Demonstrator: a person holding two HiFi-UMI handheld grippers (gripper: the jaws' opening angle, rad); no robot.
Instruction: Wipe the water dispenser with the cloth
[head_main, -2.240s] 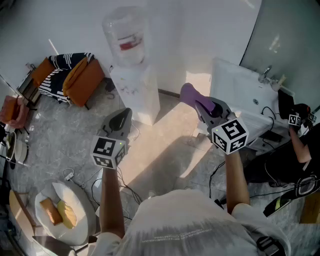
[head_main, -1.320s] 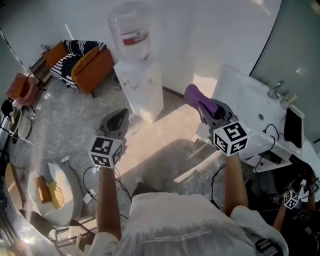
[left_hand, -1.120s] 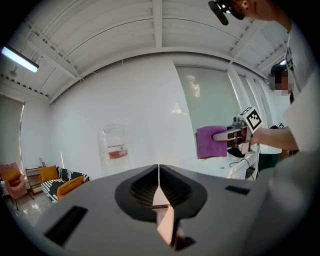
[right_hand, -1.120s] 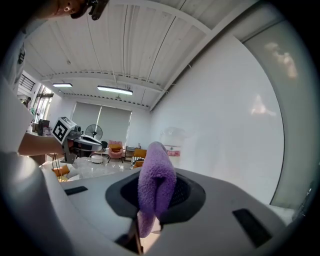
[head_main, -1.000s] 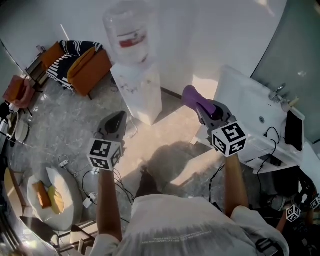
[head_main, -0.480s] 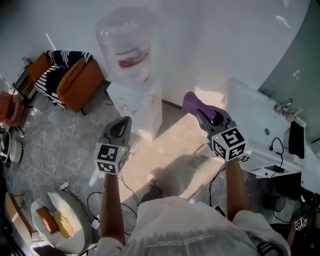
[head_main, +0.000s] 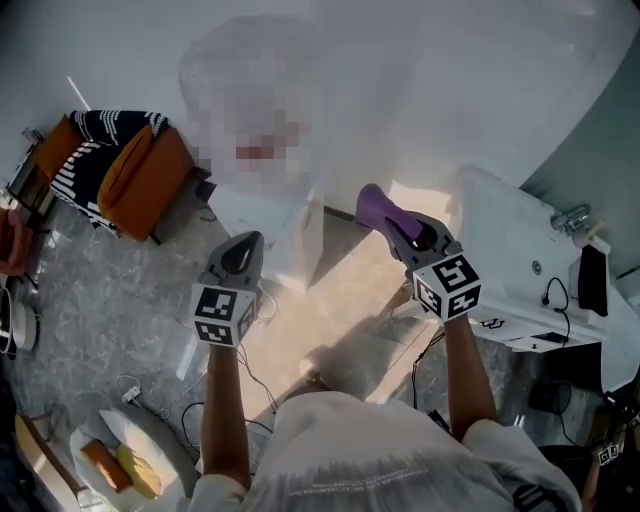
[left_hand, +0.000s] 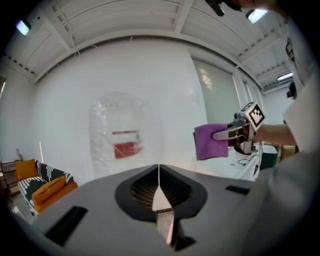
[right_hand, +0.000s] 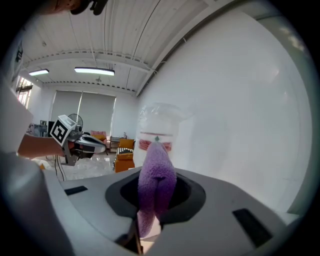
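The water dispenser (head_main: 268, 232) is a white cabinet with a clear bottle (left_hand: 124, 144) on top, standing against the white wall just ahead of both grippers. My right gripper (head_main: 398, 218) is shut on a purple cloth (head_main: 372, 204), which sticks up out of its jaws (right_hand: 156, 186) in front of the bottle (right_hand: 159, 131). The cloth is held clear of the dispenser, to its right. My left gripper (head_main: 240, 250) is shut and empty (left_hand: 159, 201), pointing at the dispenser's front. The left gripper view also shows the cloth (left_hand: 210, 142) at the right.
An orange armchair (head_main: 140, 175) with a striped cushion stands left of the dispenser. A white sink counter (head_main: 520, 262) with a tap is at the right. Cables (head_main: 128, 386) and a plate with food (head_main: 120, 465) lie on the floor at the lower left.
The view has closed in on the dispenser, whose bottle now looms larger. Both grippers have kept their pose, the right one still holding the cloth.
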